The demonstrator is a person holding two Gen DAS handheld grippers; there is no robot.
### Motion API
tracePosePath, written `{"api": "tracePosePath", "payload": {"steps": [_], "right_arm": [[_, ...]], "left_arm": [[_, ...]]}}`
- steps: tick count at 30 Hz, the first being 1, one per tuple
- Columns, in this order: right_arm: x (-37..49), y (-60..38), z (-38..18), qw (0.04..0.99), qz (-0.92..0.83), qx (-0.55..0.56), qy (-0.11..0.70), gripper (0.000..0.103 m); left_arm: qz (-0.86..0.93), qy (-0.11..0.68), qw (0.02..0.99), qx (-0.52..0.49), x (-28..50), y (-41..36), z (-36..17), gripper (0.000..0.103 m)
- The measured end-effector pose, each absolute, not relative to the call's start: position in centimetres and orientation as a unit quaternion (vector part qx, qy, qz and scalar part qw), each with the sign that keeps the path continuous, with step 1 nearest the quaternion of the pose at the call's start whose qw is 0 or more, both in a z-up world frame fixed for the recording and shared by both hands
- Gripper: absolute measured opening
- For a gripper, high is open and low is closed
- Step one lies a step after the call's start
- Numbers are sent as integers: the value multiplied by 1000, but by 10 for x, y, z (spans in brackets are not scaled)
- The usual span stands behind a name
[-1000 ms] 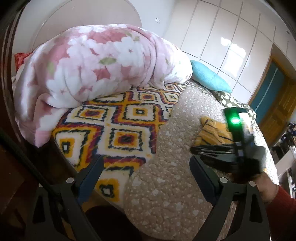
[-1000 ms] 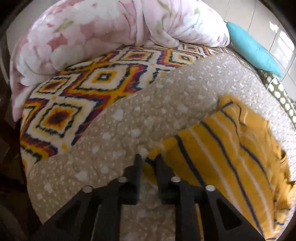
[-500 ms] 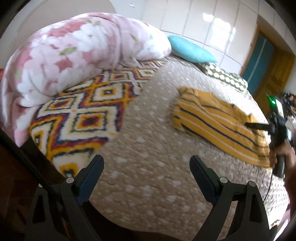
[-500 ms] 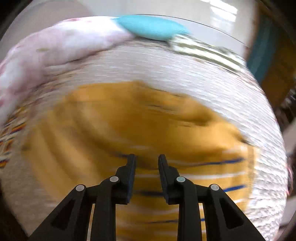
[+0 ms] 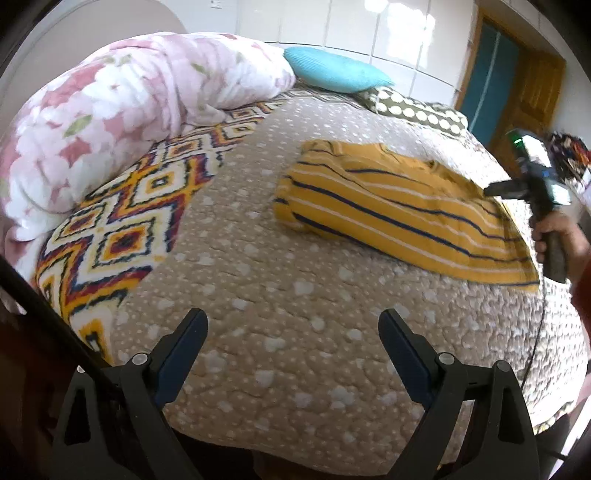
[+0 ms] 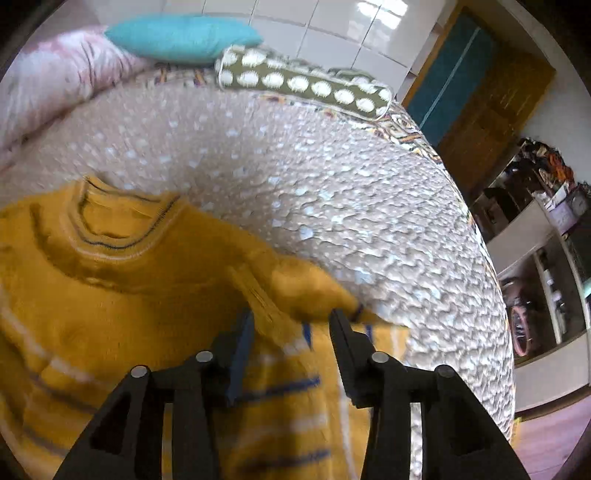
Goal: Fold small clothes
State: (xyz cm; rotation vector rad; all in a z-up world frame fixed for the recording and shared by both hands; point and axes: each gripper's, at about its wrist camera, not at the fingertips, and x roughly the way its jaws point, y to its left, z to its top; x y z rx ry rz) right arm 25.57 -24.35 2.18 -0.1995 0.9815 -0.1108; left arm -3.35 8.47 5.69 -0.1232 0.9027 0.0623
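White glossy wall panels [image 5: 388,33] are backing the bed, and a wooden door [image 5: 532,92] with a teal panel is standing at the far right. Covering most of the bed is a beige quilt [image 5: 295,295] dotted with white, lying over a blanket with a diamond pattern [image 5: 122,221] in orange, red and dark blue that is showing along the left side. A pink floral duvet [image 5: 110,110] is sitting bunched up on that blanket, and a turquoise pillow [image 5: 332,70] is lying at the head of the bed, beside an olive cushion with white dots [image 5: 417,110]. In the right wrist view, shelves [image 6: 546,258] crowded with small items too blurred to tell apart are showing beyond the bed's edge.

Lying on the quilt, toward the right half of the bed, is the yellow striped sweater [image 5: 399,218], partly folded, with its neckline [image 6: 118,229] facing the pillows.

The left gripper [image 5: 291,332] is hovering over bare quilt, well apart from the sweater, its jaws standing wide and holding nothing. The right gripper [image 6: 291,325], gripped by a hand [image 5: 557,236] at the sweater's right end, is pointing down at a fold of yellow cloth near a sleeve. Its jaws have just been opening and are now standing partly apart; the cloth is lying beneath and between them, but the motion blur is leaving it unclear whether the pads are touching it.
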Motion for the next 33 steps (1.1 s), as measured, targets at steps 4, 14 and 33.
{"api": "tracePosePath", "payload": {"steps": [4, 14, 33], "right_arm": [[204, -275, 40, 887, 1, 6, 462, 52], [99, -296, -14, 862, 68, 95, 493, 42], [20, -338, 0, 887, -2, 158, 434, 26]], "left_arm": [[13, 444, 894, -57, -34, 73, 54, 93], [-15, 454, 890, -35, -39, 41, 55, 93], [-22, 469, 883, 0, -39, 16, 55, 93]]}}
